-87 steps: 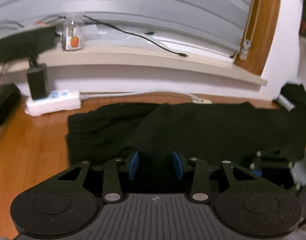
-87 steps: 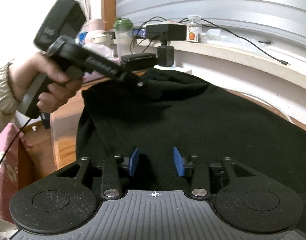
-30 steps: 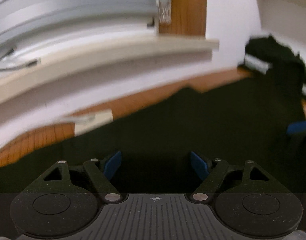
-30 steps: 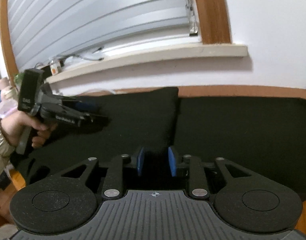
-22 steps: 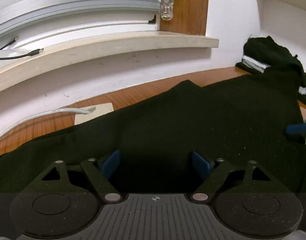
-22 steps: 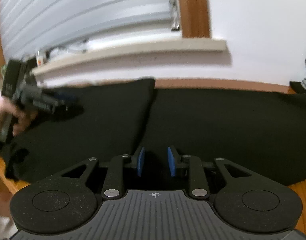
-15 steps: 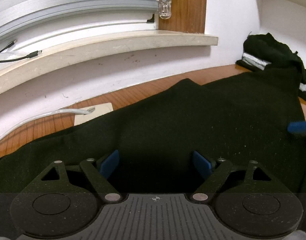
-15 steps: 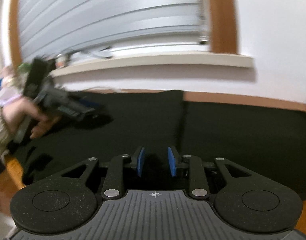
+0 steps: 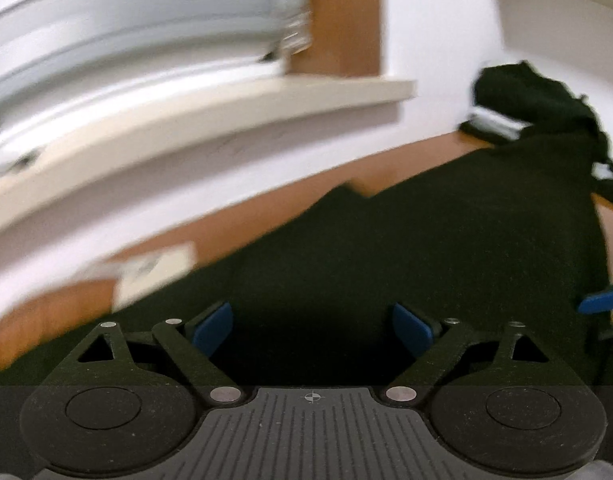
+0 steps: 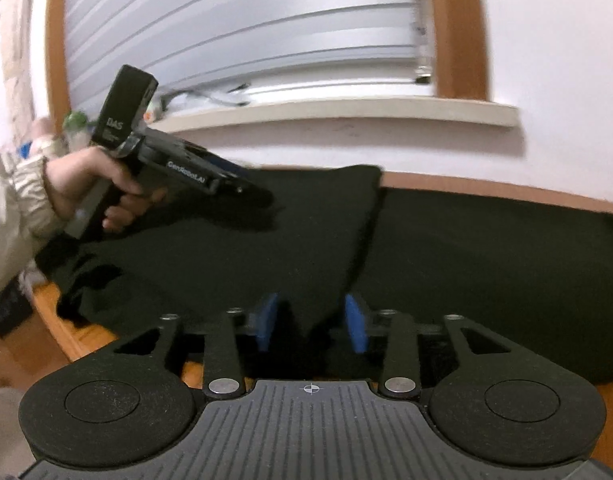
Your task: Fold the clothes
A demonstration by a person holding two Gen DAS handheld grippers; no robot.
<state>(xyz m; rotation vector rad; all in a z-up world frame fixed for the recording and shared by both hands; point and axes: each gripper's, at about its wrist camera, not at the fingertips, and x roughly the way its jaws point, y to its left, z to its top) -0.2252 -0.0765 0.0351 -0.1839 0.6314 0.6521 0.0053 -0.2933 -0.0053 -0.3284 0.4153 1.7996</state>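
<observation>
A black garment (image 10: 486, 264) lies spread over the wooden table (image 10: 78, 332), and one part of it is folded over the rest. The fold's edge (image 10: 362, 240) runs down to my right gripper (image 10: 310, 325). Its jaws are opening; the tip of the fold still lies between the blue pads (image 10: 266, 326), which have come off it. A hand holds my left gripper (image 10: 258, 200) over the folded part further left. In the left wrist view the left gripper (image 9: 311, 328) hovers over the garment (image 9: 426, 240) with its jaws wide and still opening, nothing between them.
A window sill (image 10: 346, 112) and white wall run along the back of the table. A heap of dark clothes (image 9: 538, 108) sits at the far right. A white card (image 9: 154, 272) lies on the bare wood (image 9: 46, 320) left of the garment. The table's near edge (image 10: 86, 344) is close.
My right gripper's pads have spread away from the fold they were pinching. My left gripper has shifted over the cloth, blurring its view, and its jaws have widened a little.
</observation>
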